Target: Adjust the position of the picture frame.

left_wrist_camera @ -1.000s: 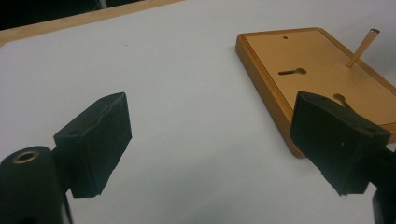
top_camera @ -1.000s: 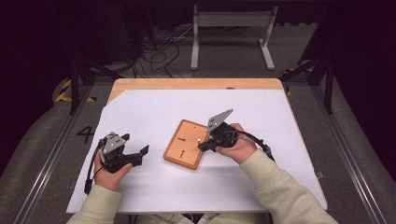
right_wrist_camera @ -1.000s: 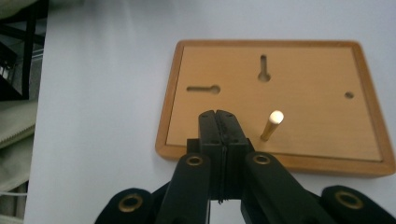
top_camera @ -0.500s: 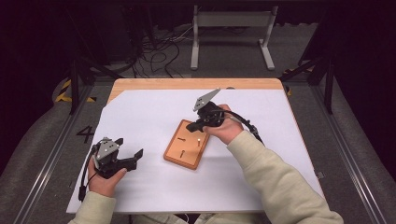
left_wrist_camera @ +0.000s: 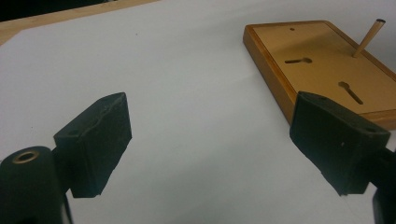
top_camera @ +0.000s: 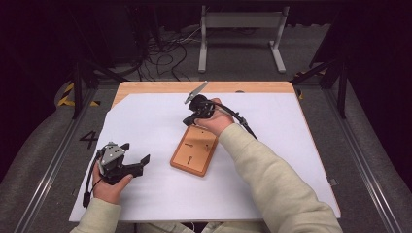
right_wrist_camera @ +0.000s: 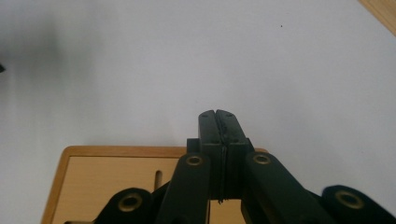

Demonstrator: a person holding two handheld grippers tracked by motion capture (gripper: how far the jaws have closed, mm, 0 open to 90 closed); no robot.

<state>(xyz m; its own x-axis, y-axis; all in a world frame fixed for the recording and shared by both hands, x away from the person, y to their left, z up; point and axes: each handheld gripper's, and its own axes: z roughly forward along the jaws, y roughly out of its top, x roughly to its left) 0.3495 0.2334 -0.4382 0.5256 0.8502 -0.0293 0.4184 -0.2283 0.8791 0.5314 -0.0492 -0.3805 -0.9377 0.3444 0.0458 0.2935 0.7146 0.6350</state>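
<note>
Wooden board [top_camera: 194, 150] on white sheet, right gripper [right_wrist_camera: 218, 122] fingers pressed together above it, left gripper [left_wrist_camera: 210, 140] fingers spread, empty

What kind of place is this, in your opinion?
Probably a lab or recording workshop, not a home. A white sheet covers the wooden table, cables lie on the grey floor behind it, and a person holds a left gripper beside a wooden board.

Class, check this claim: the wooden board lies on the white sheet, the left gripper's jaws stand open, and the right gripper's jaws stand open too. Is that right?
Not quite. The right gripper is shut, jaws pressed together with nothing between them, as the right gripper view shows. The wooden board does lie on the white sheet, and the left gripper is open.
</note>
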